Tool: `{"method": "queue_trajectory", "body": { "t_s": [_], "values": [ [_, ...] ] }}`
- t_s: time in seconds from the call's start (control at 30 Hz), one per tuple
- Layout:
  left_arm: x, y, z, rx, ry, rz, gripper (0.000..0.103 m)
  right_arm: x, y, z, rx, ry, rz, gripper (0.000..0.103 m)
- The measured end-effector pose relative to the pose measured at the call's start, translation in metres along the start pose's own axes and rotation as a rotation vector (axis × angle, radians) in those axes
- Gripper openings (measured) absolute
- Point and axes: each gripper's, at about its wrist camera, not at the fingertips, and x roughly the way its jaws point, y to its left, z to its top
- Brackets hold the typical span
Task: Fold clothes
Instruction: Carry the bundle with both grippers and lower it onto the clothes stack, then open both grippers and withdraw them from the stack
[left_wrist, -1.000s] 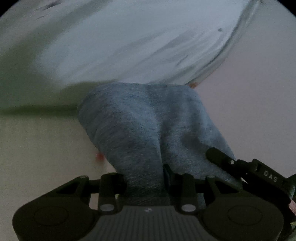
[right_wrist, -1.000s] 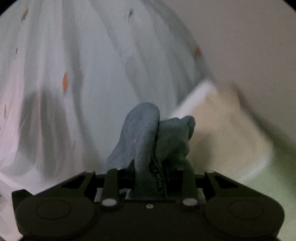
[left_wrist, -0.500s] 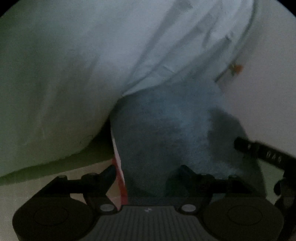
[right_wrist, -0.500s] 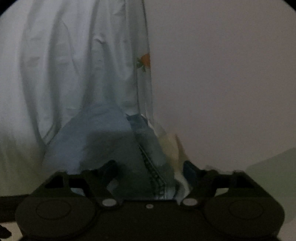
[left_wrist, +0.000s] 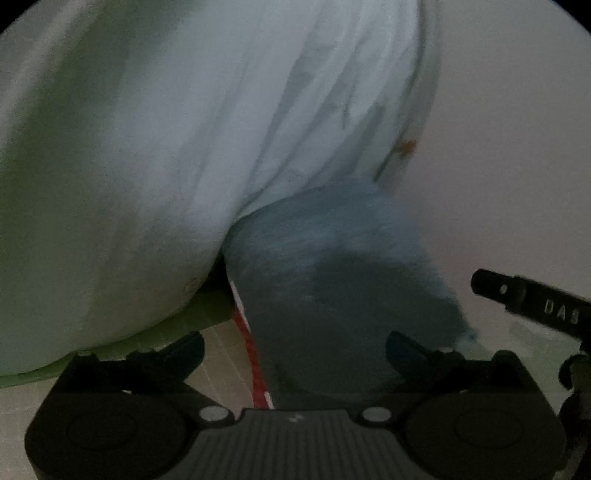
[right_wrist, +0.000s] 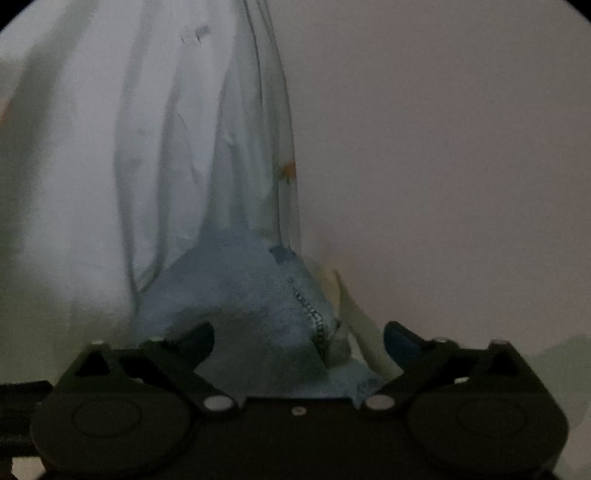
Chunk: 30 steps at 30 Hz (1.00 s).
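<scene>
- Step in hand, as I judge it: letting go of the jeans (left_wrist: 332, 280) once they are laid down. Both tools are opening, so the job is to let the cloth drop free without dragging it along.
- Left tool (left_wrist: 295, 343): jaws spread wide, denim between them but the pads do not seem to press on it. Draw it straight back along its own line, so that no finger catches the fold.
- Right tool (right_wrist: 299, 339): jaws spread wide too, with the zip (right_wrist: 314, 317) part of the jeans lying loose between them. The zip teeth and the pale pocket lining (right_wrist: 354, 317) beside them could snag a finger; lift clear before moving sideways.
- Check afterwards that the fold has kept its edge. Denim is stiff and may spring open a little.
- The jeans: blue-grey denim, bunched into a rounded heap just ahead of each tool. A red and white strip (left_wrist: 255, 365) runs down their left edge in the left view. The fly is open and the zip shows in the right view.
- They rest against a pale, creased sheet (left_wrist: 184, 147) with small orange marks, which rises behind them. The plain surface (right_wrist: 443, 147) to the right is bare; I cannot tell whether it is a worktop or a bed.
- The light is dim and both views are blurred, so the exact fold lines cannot be made out.
</scene>
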Motion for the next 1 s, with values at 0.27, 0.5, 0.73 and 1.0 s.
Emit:
{"method": "queue_trajectory", "body": {
  "t_s": [0.27, 0.5, 0.73, 1.0],
  "values": [
    [-0.094, -0.017, -0.039, 0.003, -0.086, -0.046, 0.103, -0.089, -0.003, -0.022, 0.003, 0.060, -0.042, 0.103],
    [-0.149, -0.015, -0.081, 0.059, -0.061, -0.041, 0.103, -0.162, -0.012, -0.063, -0.062, 0.126, -0.093, 0.103],
    [-0.181, 0.002, -0.122, 0.088, 0.007, -0.042, 0.103, -0.204, -0.012, -0.109, -0.061, 0.160, -0.086, 0.103],
    [-0.204, 0.015, -0.133, 0.131, 0.005, -0.018, 0.103, -0.221, -0.003, -0.118, -0.032, 0.155, -0.076, 0.103]
  ]
}}
